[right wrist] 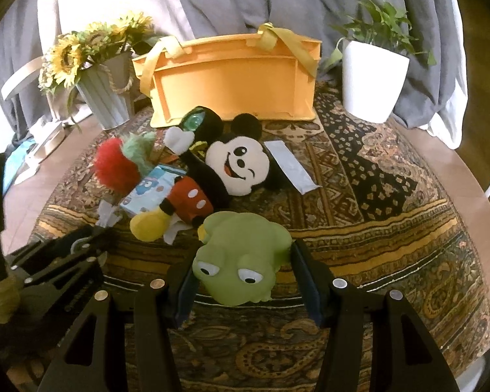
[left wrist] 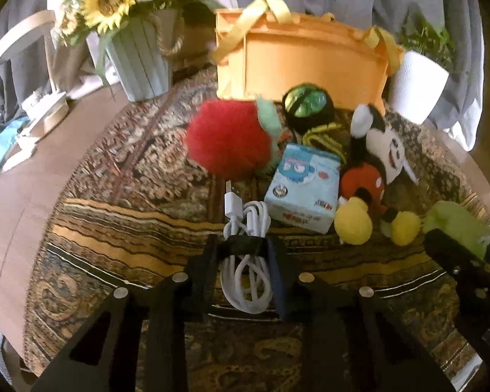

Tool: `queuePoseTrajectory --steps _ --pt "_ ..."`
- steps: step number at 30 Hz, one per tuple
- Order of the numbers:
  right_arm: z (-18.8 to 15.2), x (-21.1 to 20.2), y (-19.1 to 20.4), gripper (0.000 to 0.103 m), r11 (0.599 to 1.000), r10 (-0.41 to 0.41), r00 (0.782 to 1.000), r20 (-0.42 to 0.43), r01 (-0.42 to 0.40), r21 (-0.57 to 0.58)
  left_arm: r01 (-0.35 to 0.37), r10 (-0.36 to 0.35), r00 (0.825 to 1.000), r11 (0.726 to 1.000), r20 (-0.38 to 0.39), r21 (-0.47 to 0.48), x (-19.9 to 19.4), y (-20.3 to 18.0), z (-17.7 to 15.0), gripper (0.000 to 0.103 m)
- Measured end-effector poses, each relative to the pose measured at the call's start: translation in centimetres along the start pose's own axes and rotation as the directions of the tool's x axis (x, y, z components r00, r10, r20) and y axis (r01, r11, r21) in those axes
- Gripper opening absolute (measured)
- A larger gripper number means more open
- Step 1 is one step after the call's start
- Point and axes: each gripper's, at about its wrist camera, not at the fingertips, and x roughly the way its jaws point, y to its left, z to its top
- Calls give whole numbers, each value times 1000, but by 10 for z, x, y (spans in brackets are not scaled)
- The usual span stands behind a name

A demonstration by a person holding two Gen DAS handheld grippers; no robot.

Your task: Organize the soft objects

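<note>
In the left wrist view my left gripper (left wrist: pixel 243 245) is shut on a coiled white USB cable (left wrist: pixel 246 215) bound with a black strap, low over the patterned cloth. My right gripper (right wrist: pixel 245 254) is shut on a green frog toy (right wrist: pixel 238 281), whose head faces the camera. Beyond both lie a red fluffy pompom toy (left wrist: pixel 227 140), a mouse plush (right wrist: pixel 232 166), a blue tissue pack (left wrist: pixel 305 192) and a black-and-green ball (left wrist: pixel 307 104). An orange basket (right wrist: pixel 232 78) with yellow handles stands behind them. The right gripper and frog (left wrist: pixel 454 222) show at the left view's right edge.
A sunflower pot (left wrist: pixel 140 62) stands back left and a white plant pot (right wrist: pixel 372 81) back right. A grey flat packet (right wrist: pixel 290 166) lies beside the plush's head. The cloth (right wrist: pixel 375 196) covers a round wooden table, bare right of the toys. Grey curtains hang behind.
</note>
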Motion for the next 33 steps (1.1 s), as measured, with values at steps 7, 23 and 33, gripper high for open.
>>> queuePoseTrajectory --steps 7,23,33 --pt "2 -3 3 55 1000 16 1000 12 -16 -1 -4 3 998 1000 62 12 -17 8 5 25" --pt "0 -5 4 55 1000 14 1000 12 -14 -10 12 -9 999 999 -46 51 2 4 -10 29" --pt "2 -3 4 55 1000 13 1000 13 -13 -8 23 -22 999 999 -44 26 5 5 -7 28"
